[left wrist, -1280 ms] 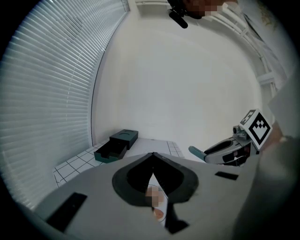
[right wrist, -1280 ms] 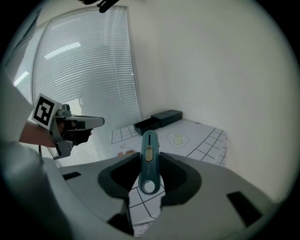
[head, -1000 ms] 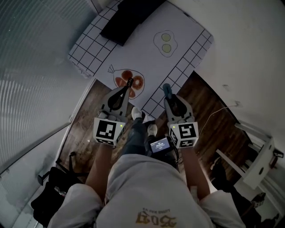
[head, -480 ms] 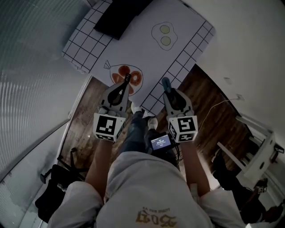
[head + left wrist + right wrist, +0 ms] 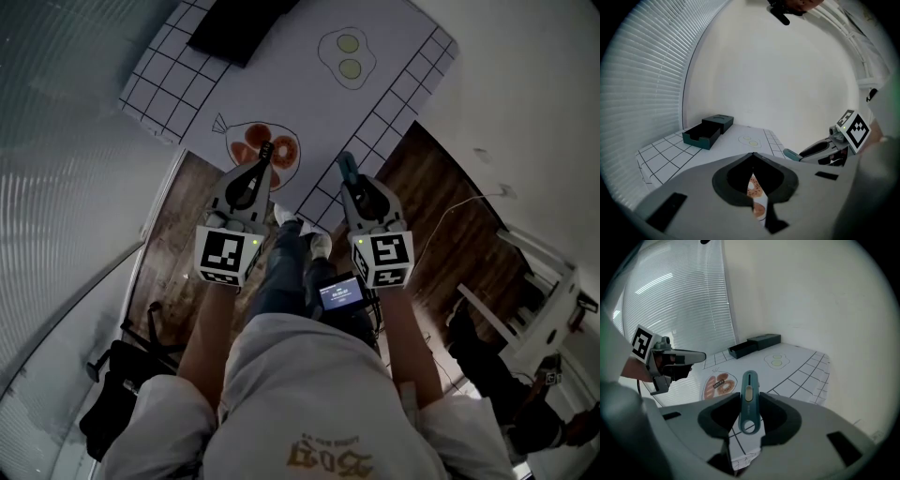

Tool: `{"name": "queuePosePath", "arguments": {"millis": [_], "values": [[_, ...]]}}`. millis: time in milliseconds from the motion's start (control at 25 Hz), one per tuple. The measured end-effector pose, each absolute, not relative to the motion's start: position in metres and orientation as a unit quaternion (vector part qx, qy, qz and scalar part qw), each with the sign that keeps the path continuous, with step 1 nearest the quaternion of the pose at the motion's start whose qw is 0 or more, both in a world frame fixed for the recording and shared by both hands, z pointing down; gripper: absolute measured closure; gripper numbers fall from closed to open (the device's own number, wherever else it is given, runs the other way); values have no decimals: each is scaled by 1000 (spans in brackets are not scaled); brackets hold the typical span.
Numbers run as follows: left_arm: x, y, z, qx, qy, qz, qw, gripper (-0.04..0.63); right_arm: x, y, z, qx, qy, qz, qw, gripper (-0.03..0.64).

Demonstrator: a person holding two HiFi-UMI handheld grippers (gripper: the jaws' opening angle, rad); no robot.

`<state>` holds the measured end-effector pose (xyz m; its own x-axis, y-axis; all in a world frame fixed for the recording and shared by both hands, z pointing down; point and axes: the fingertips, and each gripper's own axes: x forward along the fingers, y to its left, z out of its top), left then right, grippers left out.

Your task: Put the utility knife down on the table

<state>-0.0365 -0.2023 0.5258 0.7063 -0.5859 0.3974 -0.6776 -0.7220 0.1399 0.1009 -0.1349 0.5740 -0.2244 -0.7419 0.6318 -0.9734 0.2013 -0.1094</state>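
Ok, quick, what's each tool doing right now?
Left tool: closed, nothing in it.
Right tool: closed on the utility knife.

Both forearms extend forward from the torso, roughly parallel. Left gripper (image 5: pixel 263 157): jaws closed tip to tip, nothing between them. Right gripper (image 5: pixel 351 180): jaws clamped on the utility knife (image 5: pixel 748 401), which protrudes past the tips. The grippers sit side by side, apart.

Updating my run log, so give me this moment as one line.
right gripper: shut on teal plastic utility knife | knife: held over white grid-printed table mat, not set down | left gripper: shut, empty
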Motion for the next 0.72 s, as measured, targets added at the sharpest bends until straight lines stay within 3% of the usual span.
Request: {"name": "queuePosePath", "arguments": {"millis": [720], "values": [[-31,-205,554,915,-321,187,159,588,95,-136,605,575,-731,263,255,482]]}}
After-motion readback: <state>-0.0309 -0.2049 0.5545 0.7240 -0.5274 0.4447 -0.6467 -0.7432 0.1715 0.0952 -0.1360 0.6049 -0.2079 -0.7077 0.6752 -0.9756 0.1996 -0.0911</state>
